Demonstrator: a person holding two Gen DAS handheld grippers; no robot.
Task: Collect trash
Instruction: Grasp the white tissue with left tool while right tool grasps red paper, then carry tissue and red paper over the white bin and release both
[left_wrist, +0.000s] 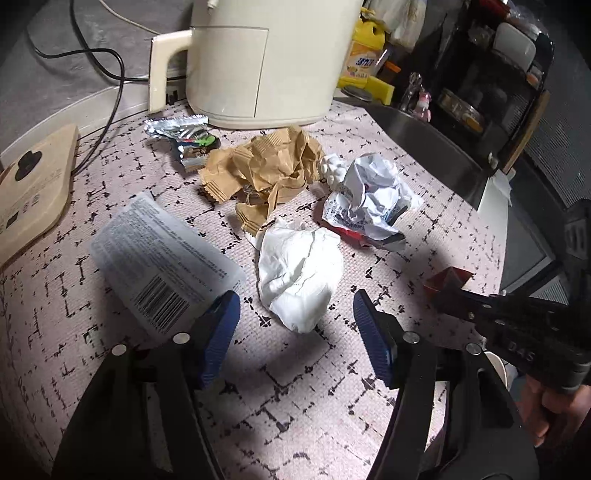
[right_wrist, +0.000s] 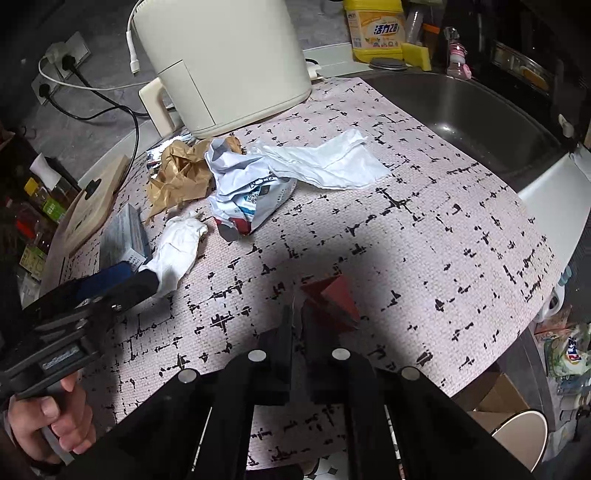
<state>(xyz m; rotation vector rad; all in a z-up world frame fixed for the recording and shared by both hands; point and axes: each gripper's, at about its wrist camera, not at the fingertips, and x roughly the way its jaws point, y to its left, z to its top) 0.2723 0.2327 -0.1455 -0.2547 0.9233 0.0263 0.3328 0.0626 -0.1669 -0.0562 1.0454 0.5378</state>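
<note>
Surface (left_wrist: 332, 424): pale pink mat with a black broken-line pattern, lit from above, partly shadowed near the tongs.

Left tongs (left_wrist: 295, 332): blue-padded, standing partly open, nothing gripped. The crumpled white tissue (left_wrist: 299, 273) lies between and just ahead of the pads, not pressed by them.

Right tongs (right_wrist: 297, 321): black, jaws drawn together on the edge of a small red folded wrapper (right_wrist: 332, 299), which sits on the surface at the tips.

Trash, loose on the surface:
- crumpled brown paper (left_wrist: 266, 170), behind the tissue
- crumpled white printed packet with a red edge (left_wrist: 369, 199), right of the brown paper
- silver foil wrapper (left_wrist: 181, 129), near the base of the cream appliance (left_wrist: 258, 59)
- flat white tissue sheet (right_wrist: 325, 158), spread beside the printed packet
- grey printed box with a barcode (left_wrist: 162, 258), just left of the left tongs

Also present: wooden board (left_wrist: 33, 195) at the left edge; dark sink (right_wrist: 461, 118) at the far right.
</note>
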